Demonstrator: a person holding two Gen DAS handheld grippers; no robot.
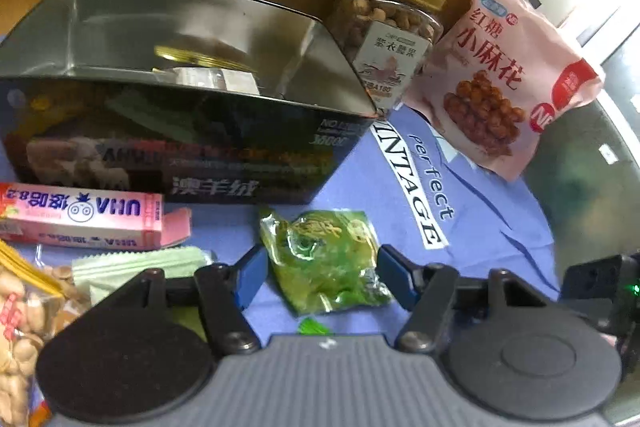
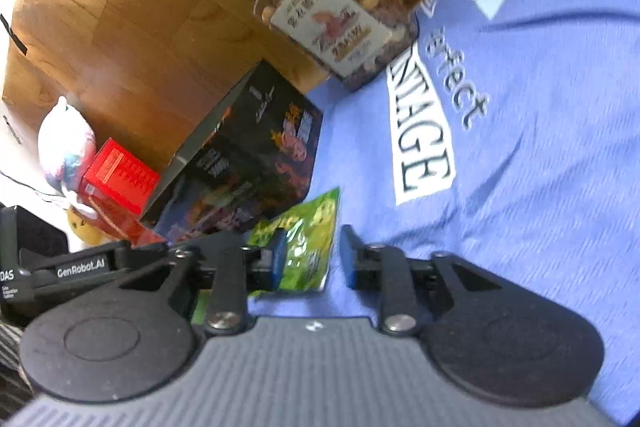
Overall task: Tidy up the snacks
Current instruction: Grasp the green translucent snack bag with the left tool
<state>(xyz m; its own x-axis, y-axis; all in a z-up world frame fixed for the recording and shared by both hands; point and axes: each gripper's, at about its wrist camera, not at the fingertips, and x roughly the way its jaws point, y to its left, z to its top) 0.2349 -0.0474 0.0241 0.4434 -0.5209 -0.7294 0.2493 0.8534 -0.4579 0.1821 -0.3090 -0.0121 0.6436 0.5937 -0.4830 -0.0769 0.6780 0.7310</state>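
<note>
Blue printed cloth [image 1: 492, 227] covers the surface; on it an open dark tin box [image 1: 180, 99], with a gold-lidded nut jar [image 1: 390, 27] and pink snack bag [image 1: 508, 75] at its far right corner, and a pink candy box [image 1: 80, 223] in front of it. Small green snack packet [image 1: 324, 259] lies flat on the cloth, near the tin's front. Left gripper [image 1: 322, 275] jaws wide open, straddling the packet without touching; right gripper [image 2: 314, 257] jaws open too, packet partly between them, contact unclear.

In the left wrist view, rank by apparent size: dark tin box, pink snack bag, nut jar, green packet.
1. dark tin box
2. pink snack bag
3. nut jar and green packet look similar; the packet is nearer, so unsure.
</note>
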